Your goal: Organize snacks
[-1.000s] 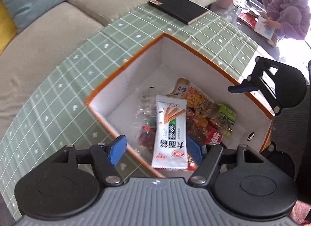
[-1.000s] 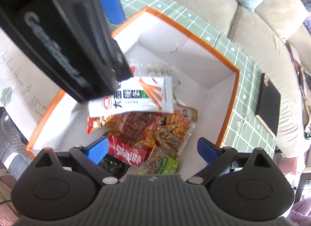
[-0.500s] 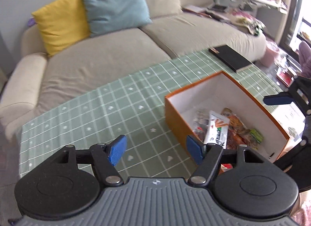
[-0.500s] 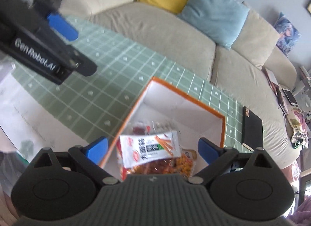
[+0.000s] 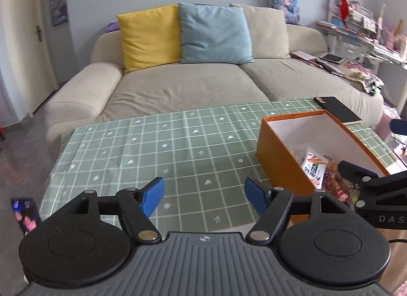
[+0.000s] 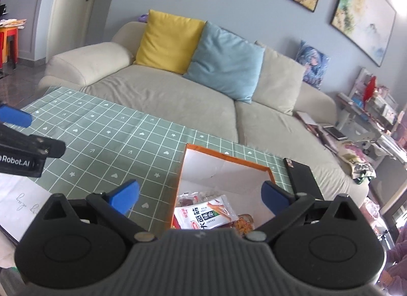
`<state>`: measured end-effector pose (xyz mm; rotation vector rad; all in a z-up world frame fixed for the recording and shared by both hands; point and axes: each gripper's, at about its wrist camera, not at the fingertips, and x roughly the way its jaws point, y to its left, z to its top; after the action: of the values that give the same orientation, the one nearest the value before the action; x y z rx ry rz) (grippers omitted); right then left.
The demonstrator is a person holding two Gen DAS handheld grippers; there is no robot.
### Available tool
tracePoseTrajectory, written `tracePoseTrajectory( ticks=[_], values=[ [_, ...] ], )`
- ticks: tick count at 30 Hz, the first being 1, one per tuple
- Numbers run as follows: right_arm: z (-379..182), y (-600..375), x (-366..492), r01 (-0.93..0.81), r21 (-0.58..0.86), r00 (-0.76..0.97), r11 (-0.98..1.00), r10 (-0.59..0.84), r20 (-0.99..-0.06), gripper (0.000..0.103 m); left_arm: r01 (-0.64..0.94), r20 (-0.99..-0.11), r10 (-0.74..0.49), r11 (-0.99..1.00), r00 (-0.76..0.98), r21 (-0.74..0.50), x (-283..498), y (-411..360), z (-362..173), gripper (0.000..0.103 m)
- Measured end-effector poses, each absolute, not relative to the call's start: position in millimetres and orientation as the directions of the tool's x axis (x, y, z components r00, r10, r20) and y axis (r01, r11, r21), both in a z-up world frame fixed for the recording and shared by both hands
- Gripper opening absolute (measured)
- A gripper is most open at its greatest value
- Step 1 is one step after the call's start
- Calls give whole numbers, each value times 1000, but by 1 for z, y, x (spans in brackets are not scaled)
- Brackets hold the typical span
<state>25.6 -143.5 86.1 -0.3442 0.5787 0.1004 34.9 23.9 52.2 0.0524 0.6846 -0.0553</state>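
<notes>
An orange box (image 5: 279, 148) with a white inside stands on the green checked tablecloth (image 5: 178, 148) at the right. Several snack packs lie in it, with a white pack (image 5: 314, 167) printed with orange sticks on top. In the right wrist view the box (image 6: 257, 166) is just ahead, with the white pack (image 6: 203, 215) inside. My left gripper (image 5: 204, 194) is open and empty over bare tablecloth, left of the box. My right gripper (image 6: 199, 194) is open and empty above the near end of the box.
A beige sofa (image 5: 178, 87) with yellow, blue and cream cushions runs behind the table. A black notebook (image 5: 335, 110) lies on the cloth beyond the box. White paper (image 6: 17, 201) lies at the near left. Cluttered shelves (image 6: 368, 117) stand at the right.
Both grippers have drawn back and tilted up, from looking down into the box to looking across the table at the sofa. The white pack stays in the box.
</notes>
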Motion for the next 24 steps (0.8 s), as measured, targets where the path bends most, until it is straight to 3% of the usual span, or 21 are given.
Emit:
tracePoseTrajectory(
  ticks=[5, 11, 16, 24],
  values=[
    [65, -138, -5, -142, -298, 853, 944, -36, -521, 99, 15, -615, 12, 999, 788, 38, 7, 31, 40, 85],
    [49, -133, -35, -133, -293, 852, 947, -42, -522, 99, 26, -633, -19, 1000, 774, 2, -12, 31, 30, 89],
    [45, -139, -43, -104, -273, 857, 956, -53, -513, 99, 54, -670, -1, 997, 743, 59, -13, 16, 10, 89],
    [24, -151, -24, -84, -205, 789, 975, -61, -612, 99, 51, -710, 26, 995, 704, 87, -9, 13, -5, 89]
  ],
)
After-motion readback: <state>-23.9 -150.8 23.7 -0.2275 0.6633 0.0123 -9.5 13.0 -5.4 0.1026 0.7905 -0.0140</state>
